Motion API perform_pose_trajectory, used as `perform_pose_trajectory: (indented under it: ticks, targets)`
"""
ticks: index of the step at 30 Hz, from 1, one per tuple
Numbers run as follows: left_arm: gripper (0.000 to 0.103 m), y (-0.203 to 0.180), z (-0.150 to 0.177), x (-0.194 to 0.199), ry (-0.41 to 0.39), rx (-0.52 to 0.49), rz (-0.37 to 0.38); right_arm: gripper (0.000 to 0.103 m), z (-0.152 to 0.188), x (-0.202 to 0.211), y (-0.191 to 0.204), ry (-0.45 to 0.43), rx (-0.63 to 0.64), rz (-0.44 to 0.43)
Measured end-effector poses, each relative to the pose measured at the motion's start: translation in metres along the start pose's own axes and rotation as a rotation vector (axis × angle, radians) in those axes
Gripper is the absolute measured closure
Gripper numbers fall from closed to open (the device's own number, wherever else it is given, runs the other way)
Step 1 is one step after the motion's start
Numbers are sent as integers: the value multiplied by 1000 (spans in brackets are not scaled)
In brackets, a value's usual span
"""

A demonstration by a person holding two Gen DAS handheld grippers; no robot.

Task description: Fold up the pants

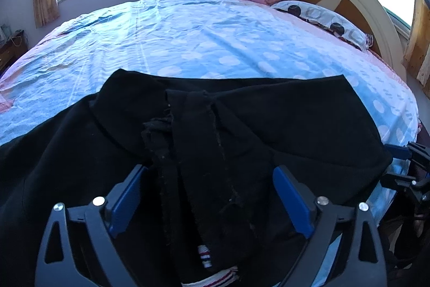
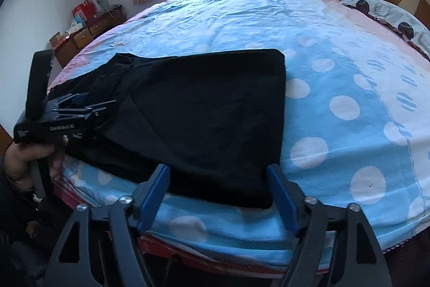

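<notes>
1. The black pants lie partly folded on the bed, along its near edge.
2. The left claw stands open over the bunched seam; closing here risks pinching only one layer.
3. The right claw is open, straddling the near corner; a pull could drag the fabric off the edge.
</notes>
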State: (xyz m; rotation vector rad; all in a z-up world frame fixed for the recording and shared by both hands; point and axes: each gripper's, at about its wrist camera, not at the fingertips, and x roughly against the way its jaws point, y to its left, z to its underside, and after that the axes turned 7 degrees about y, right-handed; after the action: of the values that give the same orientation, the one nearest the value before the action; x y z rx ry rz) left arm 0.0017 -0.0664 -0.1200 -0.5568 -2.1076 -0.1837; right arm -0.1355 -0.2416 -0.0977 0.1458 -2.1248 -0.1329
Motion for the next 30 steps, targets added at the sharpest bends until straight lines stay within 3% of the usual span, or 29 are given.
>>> perform_pose_trajectory:
  ticks: [3,7,9,15,19,25,27,30]
  targets:
    - [7,2,1,3,3,9,14,26,-1,9,1,-6,-20,7]
    - [7,14,2,17,-26,52,38,26,-5,34,7,-94,-31,-27]
    - [7,21,3,26,-47,58,31,26,-7,41,15,-138,-1,-28]
    - [7,63,9,54,-82,96,-24,26,-14,30,37,-141,22,-70]
    - [7,107,21,75,-87,112,-130,26,-18,27,48,-165,43,-106]
    - [7,206,48,123,-73,174,-354,26,-26,18,62,-180,71,-158]
    - [7,232,57,129,-54,199,-366,26,-30,11,68,-169,83,-167]
    - [7,278,75,123,0,303,-273,26,-36,-1,81,-142,107,-187]
